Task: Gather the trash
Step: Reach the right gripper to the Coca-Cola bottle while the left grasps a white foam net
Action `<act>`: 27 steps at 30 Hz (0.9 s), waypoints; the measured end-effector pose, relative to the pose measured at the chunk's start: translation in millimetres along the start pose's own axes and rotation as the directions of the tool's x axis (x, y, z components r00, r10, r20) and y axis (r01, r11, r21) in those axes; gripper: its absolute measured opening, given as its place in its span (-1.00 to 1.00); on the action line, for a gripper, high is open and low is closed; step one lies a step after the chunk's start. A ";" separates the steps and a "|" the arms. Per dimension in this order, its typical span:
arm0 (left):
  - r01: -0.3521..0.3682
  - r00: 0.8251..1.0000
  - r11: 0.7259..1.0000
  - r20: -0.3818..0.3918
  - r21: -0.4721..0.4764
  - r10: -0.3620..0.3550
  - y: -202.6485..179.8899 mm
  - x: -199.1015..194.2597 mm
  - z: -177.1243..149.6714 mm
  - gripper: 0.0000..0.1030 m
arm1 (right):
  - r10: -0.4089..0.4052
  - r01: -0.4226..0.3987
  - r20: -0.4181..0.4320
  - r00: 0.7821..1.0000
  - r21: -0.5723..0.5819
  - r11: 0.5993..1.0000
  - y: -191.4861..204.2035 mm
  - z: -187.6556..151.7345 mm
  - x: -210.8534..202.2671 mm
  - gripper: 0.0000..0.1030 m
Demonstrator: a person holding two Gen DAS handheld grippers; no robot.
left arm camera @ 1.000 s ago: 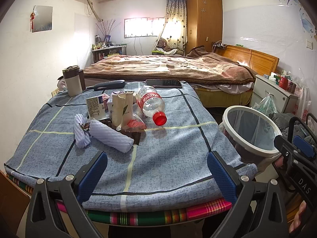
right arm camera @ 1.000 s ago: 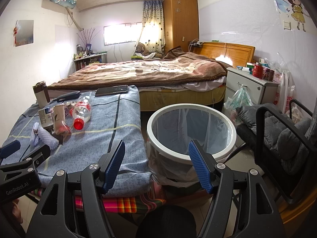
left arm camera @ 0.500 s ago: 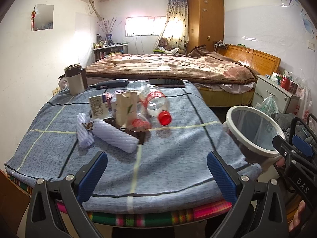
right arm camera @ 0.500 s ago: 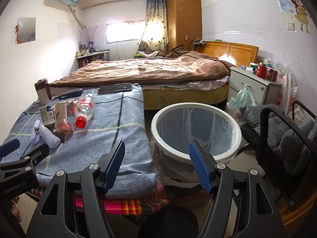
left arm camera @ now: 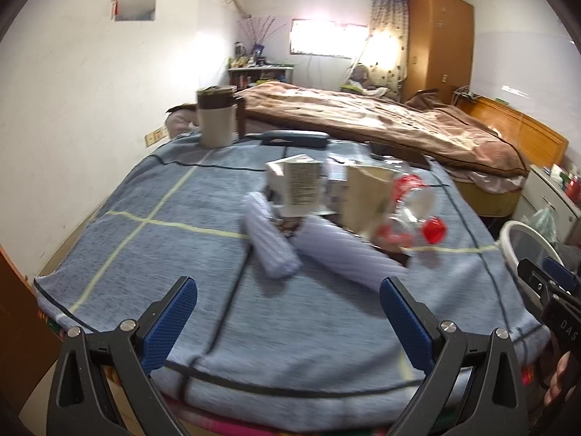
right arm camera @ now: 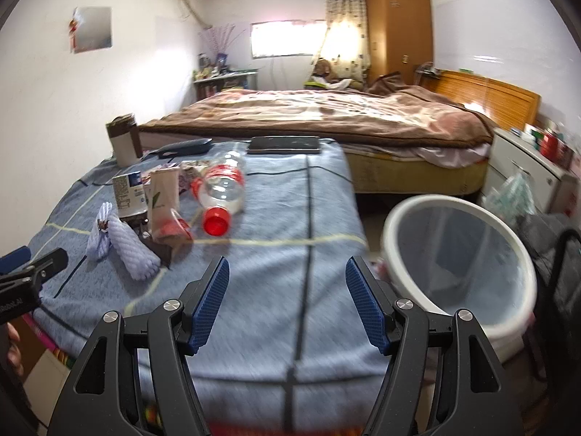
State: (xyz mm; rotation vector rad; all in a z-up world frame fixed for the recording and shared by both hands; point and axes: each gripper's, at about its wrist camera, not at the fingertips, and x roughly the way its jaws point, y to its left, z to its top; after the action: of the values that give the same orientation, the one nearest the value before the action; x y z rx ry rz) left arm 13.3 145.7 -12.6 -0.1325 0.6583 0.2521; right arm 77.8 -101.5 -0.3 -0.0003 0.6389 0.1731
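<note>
Bedroom scene, table draped in a blue cloth [left arm camera: 152, 247], both tools at its near edge. Left gripper [left arm camera: 288, 318]: jaws spread wide, nothing between them, pointing at the trash cluster at 12 o'clock. From 11 to 1 o'clock in the left wrist view lie two ribbed lavender rolls [left arm camera: 270, 243], an upright carton [left arm camera: 296, 185], a tan paper pouch [left arm camera: 365, 196] and a clear plastic bottle [left arm camera: 410, 203] on its side, red cap [left arm camera: 434, 230] toward the camera. Behind them, at 11 o'clock, stands a lidded mug [left arm camera: 217, 116], probably not trash. Right gripper [right arm camera: 287, 307]: jaws likewise wide apart and empty, aimed at bare cloth; the same cluster sits at 10 o'clock, a dark phone [right arm camera: 285, 145] at 12 o'clock, and the white-rimmed bin [right arm camera: 399, 218] beside the table at 3 o'clock, its liner seemingly empty.

Risks, as judged: the bottle may roll off the table if nudged off-centre; the packed items touch, so a broad grasp may drag neighbours or topple the carton; loose cloth may bunch under a low finger; the phone or mug could be taken by mistake.
</note>
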 end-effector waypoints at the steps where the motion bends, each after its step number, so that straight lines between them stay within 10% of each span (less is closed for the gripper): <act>1: -0.003 1.000 1.000 -0.008 -0.013 0.003 7.2 4.8 2.6 0.98 | 0.003 -0.003 -0.004 1.000 -0.007 1.000 3.6 2.5 4.3 0.33; 27: 0.028 0.976 0.990 -0.210 -0.137 -0.057 45.9 112.7 30.6 0.59 | 0.072 -0.092 -0.148 0.986 -0.133 0.987 55.3 63.2 111.7 0.32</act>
State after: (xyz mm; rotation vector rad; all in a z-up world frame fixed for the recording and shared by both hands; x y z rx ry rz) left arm 104.7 217.3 -60.4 -0.3045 0.8511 0.2423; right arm 194.5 -25.7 -12.9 -0.1224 0.7690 0.2997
